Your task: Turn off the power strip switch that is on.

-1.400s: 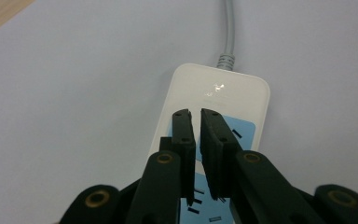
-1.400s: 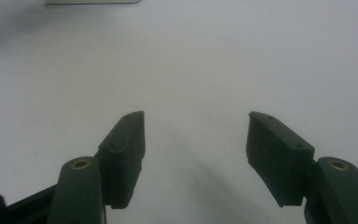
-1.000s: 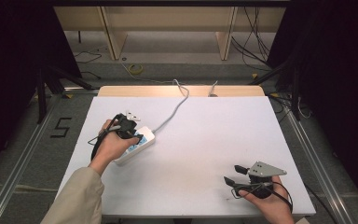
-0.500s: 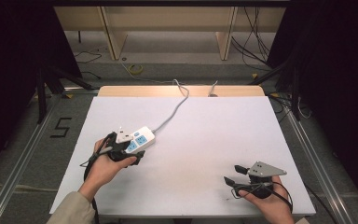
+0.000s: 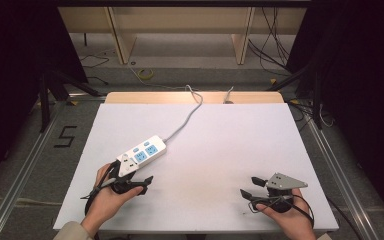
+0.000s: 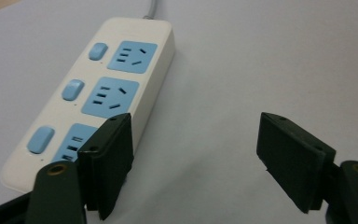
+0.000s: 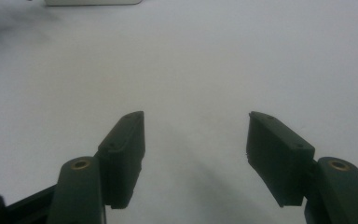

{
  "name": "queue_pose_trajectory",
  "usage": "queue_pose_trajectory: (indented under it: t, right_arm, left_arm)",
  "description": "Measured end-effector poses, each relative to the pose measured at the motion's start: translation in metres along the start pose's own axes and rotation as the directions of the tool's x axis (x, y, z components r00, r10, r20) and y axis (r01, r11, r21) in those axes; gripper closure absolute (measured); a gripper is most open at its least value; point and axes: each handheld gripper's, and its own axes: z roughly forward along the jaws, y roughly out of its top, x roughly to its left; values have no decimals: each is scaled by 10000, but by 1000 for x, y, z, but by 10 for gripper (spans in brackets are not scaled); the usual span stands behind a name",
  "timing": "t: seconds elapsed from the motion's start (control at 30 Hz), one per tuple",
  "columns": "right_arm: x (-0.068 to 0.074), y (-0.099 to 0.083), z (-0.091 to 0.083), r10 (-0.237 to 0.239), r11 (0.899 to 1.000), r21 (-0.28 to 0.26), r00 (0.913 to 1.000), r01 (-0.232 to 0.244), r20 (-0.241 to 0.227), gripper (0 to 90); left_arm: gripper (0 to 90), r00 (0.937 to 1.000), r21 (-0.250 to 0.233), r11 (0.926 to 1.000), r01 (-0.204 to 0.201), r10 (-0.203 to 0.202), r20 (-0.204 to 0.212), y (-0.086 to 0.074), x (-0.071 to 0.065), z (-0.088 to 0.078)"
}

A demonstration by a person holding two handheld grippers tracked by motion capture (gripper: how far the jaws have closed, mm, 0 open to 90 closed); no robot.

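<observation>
Lying flat on the white desk (image 5: 220, 150), the power strip (image 5: 142, 152) is seen in the high view at about 9 o'clock from the desk's middle, set on a slant with its far end toward 2 o'clock, from which a grey cord (image 5: 187, 117) runs off toward 12 o'clock and over the far edge. Three blue sockets and three blue switches are carried on its white top, as is shown in the left gripper view. The left gripper (image 5: 135, 182) is held in a hand (image 5: 105, 197) at 7 o'clock on the desk, just beside the strip's near end. Its jaws have just been opening and are now spread wide; in the left gripper view nothing but bare desk is seen between them, and the strip (image 6: 93, 93) is partly covered by the jaw at the left of that view, though whether it is touched there cannot be told. The right gripper (image 5: 247, 192) is held low at 5 o'clock on the desk, well apart from the strip, with its grey plate on top and its cable looped by the hand (image 5: 285, 217). Its jaws are likewise spread, with only bare desk between them in the right gripper view, where an edge of the strip (image 7: 93, 2) is seen at the top.
</observation>
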Motion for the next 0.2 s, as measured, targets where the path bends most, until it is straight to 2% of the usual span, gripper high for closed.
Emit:
queue_pose_trajectory:
  t: [0.2]
  right_arm:
    - [-2, -1, -1, -20, 10000, -22, 10000, 20, 12, 381]
  left_arm:
    - [258, 9996, 106, 9997, -207, 205, 172, -4, -11, 2]
